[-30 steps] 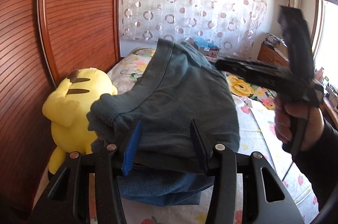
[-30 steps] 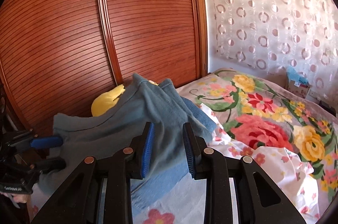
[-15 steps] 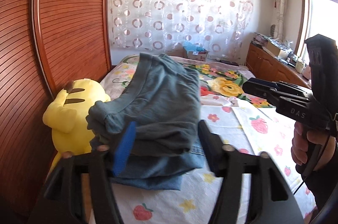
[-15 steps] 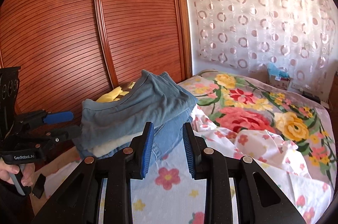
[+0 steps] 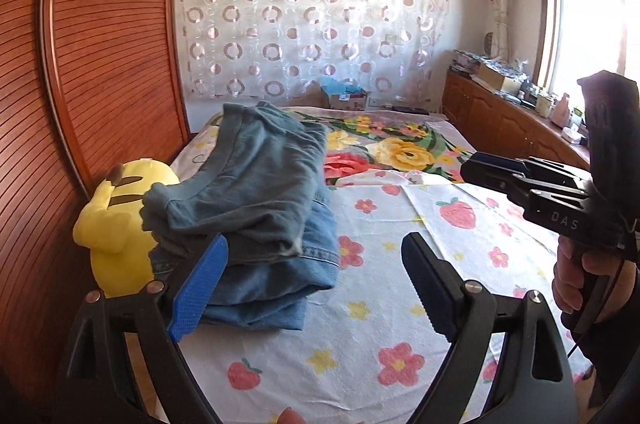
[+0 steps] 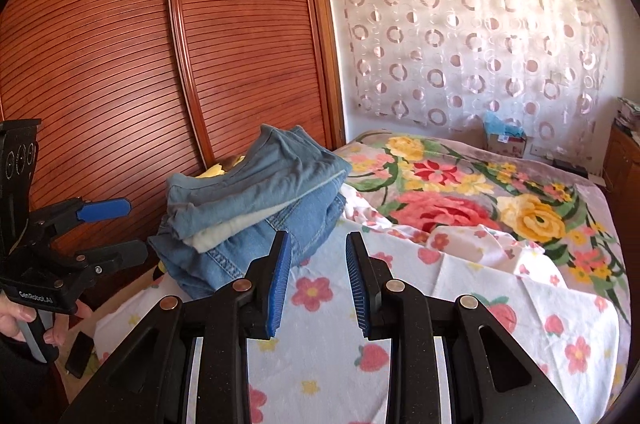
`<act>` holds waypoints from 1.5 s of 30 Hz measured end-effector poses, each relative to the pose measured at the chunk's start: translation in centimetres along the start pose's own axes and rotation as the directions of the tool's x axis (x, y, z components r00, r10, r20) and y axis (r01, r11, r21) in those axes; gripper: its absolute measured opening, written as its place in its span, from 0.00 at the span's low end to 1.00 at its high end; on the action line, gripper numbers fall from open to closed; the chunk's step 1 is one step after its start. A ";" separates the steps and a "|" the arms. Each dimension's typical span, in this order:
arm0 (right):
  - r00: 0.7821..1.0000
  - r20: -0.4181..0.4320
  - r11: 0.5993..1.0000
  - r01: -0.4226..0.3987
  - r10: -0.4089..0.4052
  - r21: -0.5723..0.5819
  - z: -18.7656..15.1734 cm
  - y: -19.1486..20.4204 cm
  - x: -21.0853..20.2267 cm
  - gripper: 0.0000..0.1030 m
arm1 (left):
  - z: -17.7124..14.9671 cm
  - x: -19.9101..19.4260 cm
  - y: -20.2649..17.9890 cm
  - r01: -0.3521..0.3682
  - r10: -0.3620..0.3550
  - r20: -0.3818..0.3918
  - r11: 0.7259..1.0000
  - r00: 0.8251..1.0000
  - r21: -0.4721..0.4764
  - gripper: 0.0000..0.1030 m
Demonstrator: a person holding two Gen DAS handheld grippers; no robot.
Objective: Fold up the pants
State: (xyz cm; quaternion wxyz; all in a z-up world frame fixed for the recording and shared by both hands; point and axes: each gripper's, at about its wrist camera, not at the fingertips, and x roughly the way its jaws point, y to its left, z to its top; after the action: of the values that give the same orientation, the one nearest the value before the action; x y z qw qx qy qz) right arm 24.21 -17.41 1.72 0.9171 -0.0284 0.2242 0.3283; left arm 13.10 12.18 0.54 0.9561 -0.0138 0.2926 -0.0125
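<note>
Two grippers in view, both clear of the cloth. Folded pants (image 5: 256, 191), grey-blue denim, sit in a stack on the bed (image 5: 360, 352) toward its wardrobe edge, at about 10 o'clock from the left gripper (image 5: 316, 288); a darker blue denim layer shows beneath the top fold, and from the right wrist view a pale lining edge shows between the layers (image 6: 256, 199). Left gripper's jaws are opening, nothing between them; the near blue pad sits just in front of the stack's lower corner in the picture, contact not discernible. Right gripper (image 6: 318, 284) has its fingers parted by a narrow gap, empty, only the flowered sheet visible between them; the pants lie at about 11 o'clock from it, apart. From the left wrist view the right gripper appears at 3 o'clock, held by a hand (image 5: 580, 276) on its grip, above the strawberry-print sheet. From the right wrist view the left gripper appears at 9 o'clock, a hand (image 6: 24, 316) on its handle, beside the stack. Yellow plush toy (image 5: 116, 224) lies between the pants and the slatted wooden wardrobe door (image 5: 100, 63), touching the stack's far side. Flowered blanket (image 6: 460, 191) covers the bed's far half, at 1 o'clock of the pants. Ring-patterned curtain (image 5: 312, 23) hangs on the back wall; a cardboard box (image 5: 346, 97) sits below it at 12 o'clock.
</note>
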 end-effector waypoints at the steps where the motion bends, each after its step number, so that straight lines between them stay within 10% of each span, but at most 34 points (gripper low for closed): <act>1: 1.000 0.000 1.000 0.009 -0.009 0.003 -0.1 0.2 -0.3 0.28 | 0.0 -0.2 -0.3 0.006 -0.006 0.002 1.000 1.000 0.005 0.86; 30: 0.942 -0.062 0.930 0.336 -0.331 0.147 -4.4 6.2 -11.5 0.67 | -3.5 -3.4 -10.1 0.116 -0.114 -0.027 0.992 0.993 0.059 0.86; 45: 0.897 -0.021 0.880 0.437 -0.441 0.188 -2.7 11.9 -14.6 0.68 | -3.7 -6.1 -11.7 0.099 -0.100 0.013 0.991 0.995 0.086 0.86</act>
State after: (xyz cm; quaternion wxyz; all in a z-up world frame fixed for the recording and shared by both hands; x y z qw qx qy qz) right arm 5.81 -17.20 6.68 0.9685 0.0118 0.2317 0.0900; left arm 5.76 0.56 1.31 0.9565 0.0124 0.2824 -0.0724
